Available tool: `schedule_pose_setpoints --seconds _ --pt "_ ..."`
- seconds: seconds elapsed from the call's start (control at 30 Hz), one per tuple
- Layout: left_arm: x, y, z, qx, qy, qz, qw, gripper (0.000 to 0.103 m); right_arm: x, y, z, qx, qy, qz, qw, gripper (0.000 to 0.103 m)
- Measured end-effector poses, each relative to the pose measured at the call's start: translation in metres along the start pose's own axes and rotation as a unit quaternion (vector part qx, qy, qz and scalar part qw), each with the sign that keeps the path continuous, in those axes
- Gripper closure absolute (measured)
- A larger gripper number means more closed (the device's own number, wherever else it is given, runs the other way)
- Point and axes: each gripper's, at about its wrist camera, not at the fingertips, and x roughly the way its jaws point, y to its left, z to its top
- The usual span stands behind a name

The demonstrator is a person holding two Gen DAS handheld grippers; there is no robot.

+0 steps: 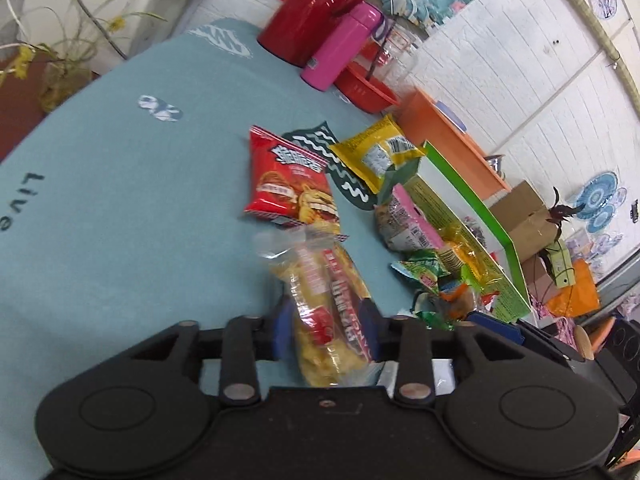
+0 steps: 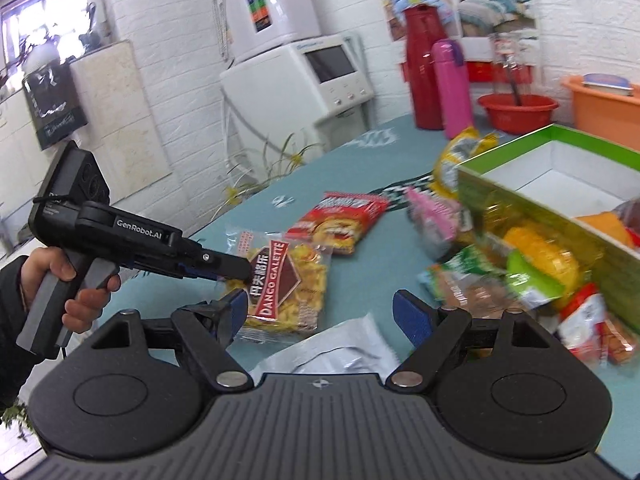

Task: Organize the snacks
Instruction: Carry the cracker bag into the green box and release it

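The left gripper (image 1: 326,320) is clamped on a clear galette bag (image 1: 330,312), near on the blue tabletop (image 1: 120,200). The right gripper (image 2: 320,312) gapes wide with nothing in it, above a silver pouch (image 2: 340,344). Beyond lies a red chip bag (image 1: 290,178), loose snacks (image 1: 432,276) right of it against the green box (image 2: 552,176). Farthest, a pink flask (image 1: 344,46).

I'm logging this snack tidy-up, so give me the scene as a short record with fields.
left gripper: shut on the Danco Galette bag
right gripper: open, holding nothing
silver pouch: lies just ahead of the right gripper
red chip bag: flat on the blue tablecloth
green box: open, some snacks inside
loose snacks: heaped beside the green box
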Motion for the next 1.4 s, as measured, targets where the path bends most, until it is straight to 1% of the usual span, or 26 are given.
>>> schedule_pose_setpoints --seconds 0.03,0.17,0.23,0.43,0.47,0.5,0.53,0.57,0.6,0.63,0.67,0.7,0.73,0.8,0.83,0.97,1.1,1.23,1.4 --pt "-0.003 0.001 -0.003 -0.003 -0.003 0.0 1.0 0.019 0.004 0.003 0.0 -0.002 0.005 0.007 1.0 0.0" --pt "-0.004 0.006 -0.011 -0.011 0.006 -0.012 0.9999 0.019 0.023 0.007 0.002 -0.014 0.022 0.039 0.999 0.0" --pt "-0.001 0.007 -0.013 -0.011 0.008 -0.015 0.9998 0.019 0.034 0.006 0.005 -0.011 0.033 0.042 0.998 0.0" --pt "0.003 0.017 -0.009 -0.025 -0.002 -0.025 0.9994 0.021 0.063 0.001 0.007 -0.018 0.07 0.048 0.996 0.0" --pt "0.005 0.019 -0.008 -0.027 -0.003 -0.025 0.9993 0.026 0.066 -0.002 0.006 -0.011 0.077 0.052 0.996 0.0" --pt "0.008 0.02 -0.007 -0.028 -0.002 -0.025 0.9993 0.029 0.07 -0.004 0.006 -0.003 0.081 0.056 0.995 0.0" --pt "0.012 0.022 -0.007 -0.031 0.001 -0.025 0.9992 0.036 0.074 -0.006 0.005 0.006 0.086 0.06 0.995 0.003" --pt "0.017 0.023 -0.007 -0.031 0.006 -0.022 0.9993 0.059 0.075 -0.009 0.004 0.017 0.082 0.068 0.994 0.004" --pt "0.022 0.023 -0.009 -0.029 0.014 -0.02 0.9993 0.064 0.076 -0.009 0.003 0.025 0.081 0.075 0.994 0.011" --pt "0.024 0.024 -0.011 -0.031 0.01 -0.021 0.9992 0.057 0.076 -0.01 0.003 0.033 0.082 0.075 0.993 0.017" --pt "0.024 0.024 -0.011 -0.035 0.008 -0.022 0.9991 0.058 0.074 -0.01 0.004 0.039 0.081 0.072 0.993 0.021" --pt "0.022 0.022 -0.012 -0.035 0.006 -0.023 0.9991 0.059 0.071 -0.009 0.004 0.043 0.08 0.07 0.993 0.029" --pt "0.019 0.019 -0.011 -0.031 0.002 -0.022 0.9993 0.061 0.067 -0.009 0.005 0.043 0.076 0.068 0.994 0.041" --pt "0.013 0.01 -0.01 -0.017 -0.005 -0.023 0.9996 0.061 0.056 -0.008 0.008 0.035 0.063 0.061 0.996 0.05" --pt "0.01 0.004 -0.009 -0.009 -0.011 -0.025 0.9996 0.061 0.049 -0.005 0.01 0.028 0.053 0.056 0.997 0.053" --pt "0.004 -0.024 0.003 0.022 -0.03 -0.039 0.9985 0.061 0.024 -0.007 0.023 0.014 0.008 0.035 0.999 0.055" --pt "0.01 -0.059 0.019 0.056 -0.041 -0.062 0.9957 0.061 -0.005 -0.021 0.035 0.016 -0.04 0.009 0.999 0.055" --pt "0.028 -0.097 0.036 0.09 -0.044 -0.088 0.9911 0.062 -0.034 -0.044 0.044 0.025 -0.08 -0.026 0.996 0.055" --pt "0.064 -0.14 0.056 0.121 -0.036 -0.121 0.9846 0.062 -0.058 -0.077 0.054 0.043 -0.115 -0.075 0.99 0.055"
